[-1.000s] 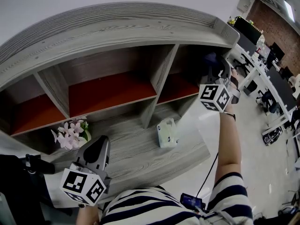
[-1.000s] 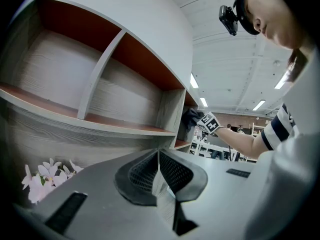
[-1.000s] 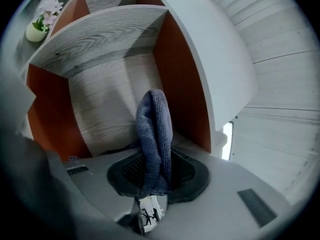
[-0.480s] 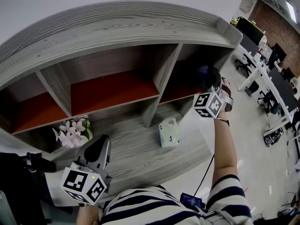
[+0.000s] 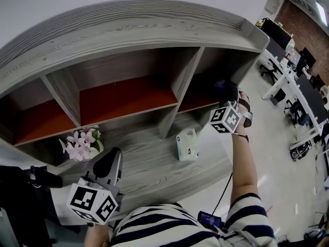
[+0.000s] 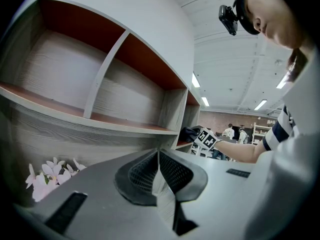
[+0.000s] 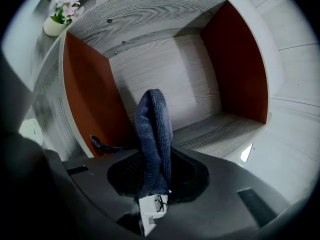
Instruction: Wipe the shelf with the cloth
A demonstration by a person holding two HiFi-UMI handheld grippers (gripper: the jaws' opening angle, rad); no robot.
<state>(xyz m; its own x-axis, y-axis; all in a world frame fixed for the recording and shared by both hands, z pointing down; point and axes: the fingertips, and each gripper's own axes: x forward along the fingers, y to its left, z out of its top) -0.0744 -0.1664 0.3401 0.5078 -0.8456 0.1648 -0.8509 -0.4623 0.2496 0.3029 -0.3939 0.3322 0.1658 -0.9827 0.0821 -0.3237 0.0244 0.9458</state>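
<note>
Pinches the dark blue cloth [image 7: 154, 134] upright in the right gripper [image 7: 154, 176] at the mouth of the shelf's [image 5: 128, 30] right-end compartment, free fold forward for wiping. Rests the left gripper [image 6: 159, 179], clenched and empty, low by the left front edge, out of the way.

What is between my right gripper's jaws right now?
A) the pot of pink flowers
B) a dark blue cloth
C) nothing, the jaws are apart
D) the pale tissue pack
B: the right gripper view shows the right gripper with its jaws closed on a dark blue cloth, which stands up out of them.
</note>
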